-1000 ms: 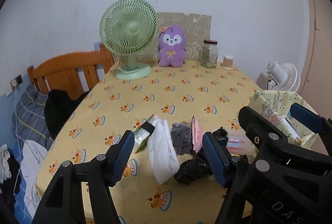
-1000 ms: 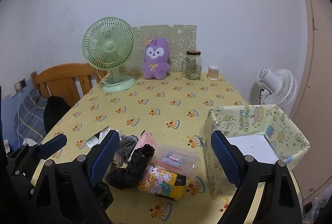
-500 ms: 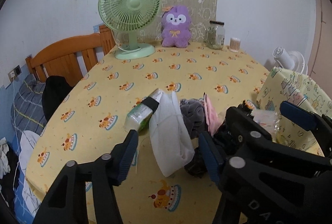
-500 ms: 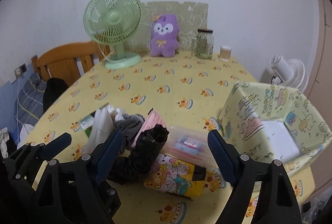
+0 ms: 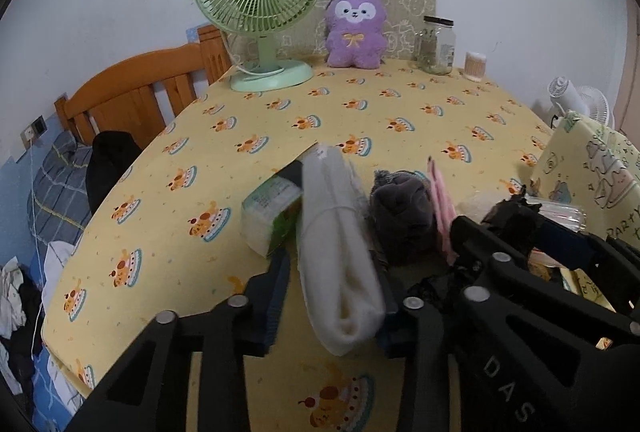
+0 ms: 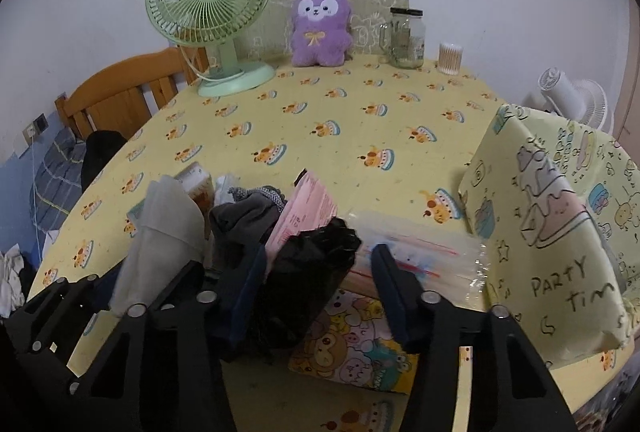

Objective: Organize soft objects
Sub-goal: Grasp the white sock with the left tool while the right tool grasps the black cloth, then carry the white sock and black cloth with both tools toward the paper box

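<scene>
Risk is highest on the left: your left gripper (image 5: 332,296) has just been closing around the folded white cloth (image 5: 340,252), which lies on the yellow tablecloth (image 5: 280,136) at the left of the pile. The right pad looks against the cloth's edge; the left pad shows a gap, so you don't have a firm pinch yet. Lift now and the fold slips out or unrolls.

The green tissue pack (image 5: 272,212) sits touching the cloth's far left side. Close off-centre and you drag or snag it along.

Your right gripper (image 6: 320,284) has also just been closing, with the crumpled black item (image 6: 312,272) between the jaws. The left pad sits at its side; the right pad stands clear of it, over the clear plastic packet (image 6: 420,252). So no grip yet. If that right finger catches the packet, or the cartoon-print box (image 6: 356,356) below, you pick up hard stuff with the soft.

The grey cloth (image 6: 244,216) and pink packet (image 6: 308,208) lean on the black item; pulling up probably tips them.

The two tools sit almost touching. Lifting both at once risks a clash.

The patterned party bin (image 6: 560,232) stands at the right, near the pile. Swing wide and you knock its thin wall in.
</scene>
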Motion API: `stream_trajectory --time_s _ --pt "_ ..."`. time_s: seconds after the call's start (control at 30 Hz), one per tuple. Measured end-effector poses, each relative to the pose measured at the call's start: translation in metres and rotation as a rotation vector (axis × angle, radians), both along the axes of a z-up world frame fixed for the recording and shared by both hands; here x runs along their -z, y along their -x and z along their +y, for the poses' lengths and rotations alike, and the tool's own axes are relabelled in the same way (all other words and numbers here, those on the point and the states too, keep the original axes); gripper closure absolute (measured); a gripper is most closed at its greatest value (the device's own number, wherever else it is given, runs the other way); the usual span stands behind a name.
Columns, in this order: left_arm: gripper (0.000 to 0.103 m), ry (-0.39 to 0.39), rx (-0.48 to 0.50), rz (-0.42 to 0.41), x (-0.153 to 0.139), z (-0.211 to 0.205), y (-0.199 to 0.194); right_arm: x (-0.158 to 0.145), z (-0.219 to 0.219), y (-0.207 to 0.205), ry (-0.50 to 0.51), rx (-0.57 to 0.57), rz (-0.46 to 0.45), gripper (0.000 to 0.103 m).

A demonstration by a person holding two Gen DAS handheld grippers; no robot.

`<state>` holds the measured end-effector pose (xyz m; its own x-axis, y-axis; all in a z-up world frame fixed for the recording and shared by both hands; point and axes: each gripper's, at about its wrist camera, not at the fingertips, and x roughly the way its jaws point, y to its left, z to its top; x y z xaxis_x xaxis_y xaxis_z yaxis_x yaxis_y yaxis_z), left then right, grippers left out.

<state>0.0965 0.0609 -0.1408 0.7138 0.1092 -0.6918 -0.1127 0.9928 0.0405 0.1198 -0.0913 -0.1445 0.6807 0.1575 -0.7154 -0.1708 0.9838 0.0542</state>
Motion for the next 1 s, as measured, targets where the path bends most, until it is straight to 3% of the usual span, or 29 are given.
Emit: stream_trajectory --time_s 0.1,0.27,1.0 --pt "0.080 0.004 0.001 0.002 0.000 0.001 0.000 0.000 0.002 0.000 0.001 -0.009 0.001 0.065" --pt "0.086 -0.001 0.005 -0.007 -0.006 0.000 0.002 -0.004 0.002 0.001 -0.005 -0.016 -0.008 0.071" --pt "0.087 0.009 0.046 -0.120 -0.069 -0.011 0.011 -0.071 -0.010 0.016 -0.035 -0.015 -0.149 0.075"
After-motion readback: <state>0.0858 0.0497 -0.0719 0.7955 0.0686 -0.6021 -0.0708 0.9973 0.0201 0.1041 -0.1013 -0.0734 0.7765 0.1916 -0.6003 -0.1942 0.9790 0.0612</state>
